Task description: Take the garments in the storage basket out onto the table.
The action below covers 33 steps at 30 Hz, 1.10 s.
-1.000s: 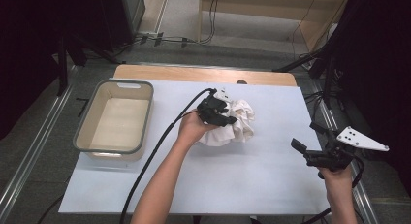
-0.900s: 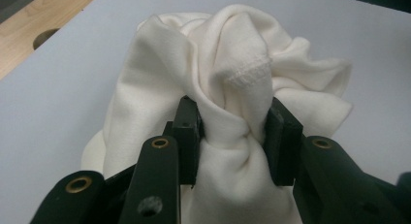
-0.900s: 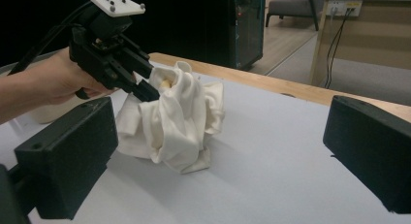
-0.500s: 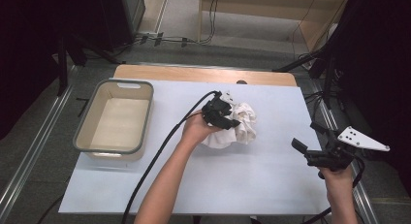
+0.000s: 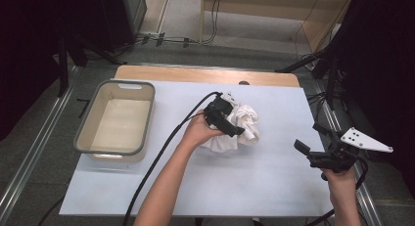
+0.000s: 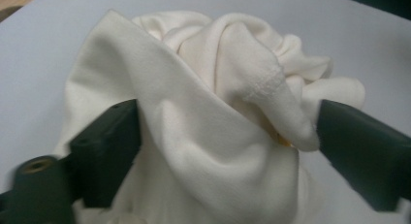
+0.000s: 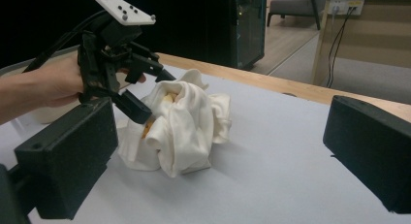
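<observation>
Straddling the bunched cloth (image 6: pixel 208 127) on the table (image 5: pixel 274 187), the left gripper (image 5: pixel 226 119) has just been opening its jaws, one on each side (the fabric lies between them, unpinched), while the right gripper (image 5: pixel 318 145), spread and empty, hovers well apart.

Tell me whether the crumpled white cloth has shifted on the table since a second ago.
No. The crumpled white cloth sits the same way off the grey-rimmed basin; the left gripper jaws have just been opening around it.
</observation>
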Motion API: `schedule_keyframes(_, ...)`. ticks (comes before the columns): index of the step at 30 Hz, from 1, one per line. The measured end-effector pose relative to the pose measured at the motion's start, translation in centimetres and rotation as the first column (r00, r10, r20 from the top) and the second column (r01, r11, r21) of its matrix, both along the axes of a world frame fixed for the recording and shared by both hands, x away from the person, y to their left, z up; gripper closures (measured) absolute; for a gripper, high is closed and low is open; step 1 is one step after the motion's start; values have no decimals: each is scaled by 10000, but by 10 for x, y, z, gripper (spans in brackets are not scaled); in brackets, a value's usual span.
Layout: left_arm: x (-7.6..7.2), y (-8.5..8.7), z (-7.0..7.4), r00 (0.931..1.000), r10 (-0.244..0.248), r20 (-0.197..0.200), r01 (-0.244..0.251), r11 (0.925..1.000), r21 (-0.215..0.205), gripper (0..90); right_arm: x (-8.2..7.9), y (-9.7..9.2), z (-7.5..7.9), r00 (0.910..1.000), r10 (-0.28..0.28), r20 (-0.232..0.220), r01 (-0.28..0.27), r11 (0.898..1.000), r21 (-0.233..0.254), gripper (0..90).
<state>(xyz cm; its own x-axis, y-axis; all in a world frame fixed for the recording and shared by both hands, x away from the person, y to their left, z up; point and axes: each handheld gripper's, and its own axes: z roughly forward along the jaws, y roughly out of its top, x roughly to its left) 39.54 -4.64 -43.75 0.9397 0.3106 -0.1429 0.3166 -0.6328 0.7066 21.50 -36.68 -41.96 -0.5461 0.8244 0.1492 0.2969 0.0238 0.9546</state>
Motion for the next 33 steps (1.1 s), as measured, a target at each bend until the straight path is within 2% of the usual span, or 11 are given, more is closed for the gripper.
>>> schedule_keyframes(5, -4, 2, 7, 9999, 54, 146, -56, 9999, 113, 0, 0, 0, 0, 10000, 26, 8, -26, 10000, -36, 0)
schedule_keyframes(7, -6, 4, 11, 9993, 126, 364, -135, 9996, 258, 0, 0, 0, -1, 10000, 30, 0, -30, 10000, -39, 0)
schedule_keyframes(15, -19, 14, 33, 9956, 163, 927, -169, 9998, 61, 0, 1, 2, -1, 10000, 29, -42, -29, 10000, -95, 0)
schedule_keyframes(19, -23, 24, 40, 9928, 435, 1115, -410, 9989, -243, 0, 1, 3, -1, 10000, 31, -34, -31, 9999, -100, 0)
schedule_keyframes(21, -24, 31, 42, 9932, 555, 1028, -517, 9979, -400, 0, 1, 3, -1, 10000, 33, -16, -33, 9999, -111, 0)
schedule_keyframes(24, -26, 42, 46, 9906, 816, 1100, -762, 9957, -524, 0, 1, 3, -1, 10000, 31, -32, -31, 9999, -132, 0)
schedule_keyframes(26, -28, 49, 48, 9893, 970, 1086, -887, 9930, -786, 0, 1, 4, -1, 10000, 28, -29, -28, 9999, -140, 0)
schedule_keyframes(33, -40, 74, 57, 9778, 1518, 1441, -1346, 9832, -1230, 0, 1, 5, -1, 10000, 68, 15, -67, 9999, -143, 0)
